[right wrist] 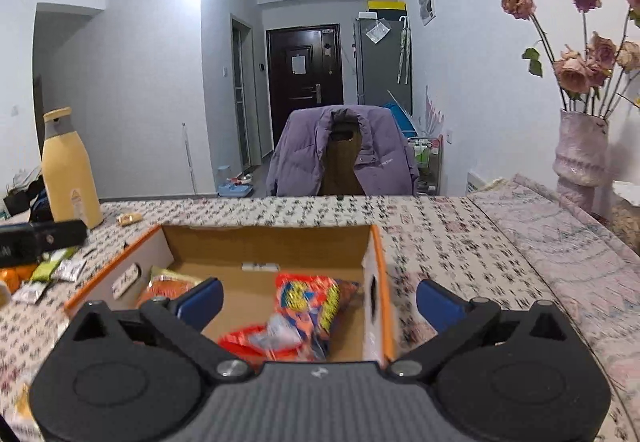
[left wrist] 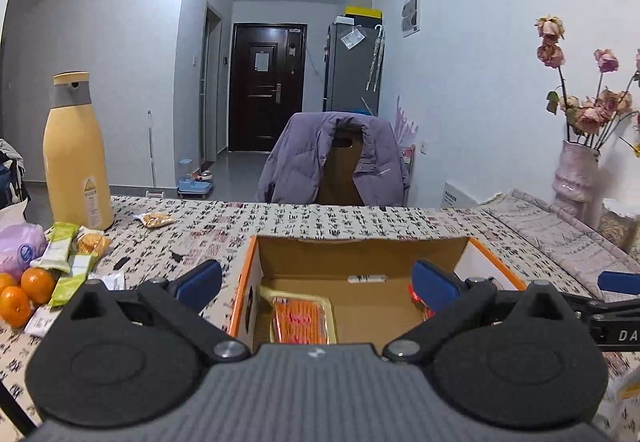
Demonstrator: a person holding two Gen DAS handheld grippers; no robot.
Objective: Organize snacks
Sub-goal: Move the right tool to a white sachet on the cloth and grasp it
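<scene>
Snacks (left wrist: 68, 254) still loose at left of the table (left wrist: 340, 220), others in the centre box (left wrist: 360, 254); both tools, left tool (left wrist: 316, 280) and right tool (right wrist: 318, 300), wide and empty, risk clipping its walls.

box (left wrist: 496, 262): orange rim | bottle (left wrist: 76, 158): yellow | jacket (left wrist: 296, 158): purple

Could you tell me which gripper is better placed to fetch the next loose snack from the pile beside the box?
Probably the left gripper: its fingers are open and empty, and the green snack bars lie on its side of the cardboard box.
</scene>
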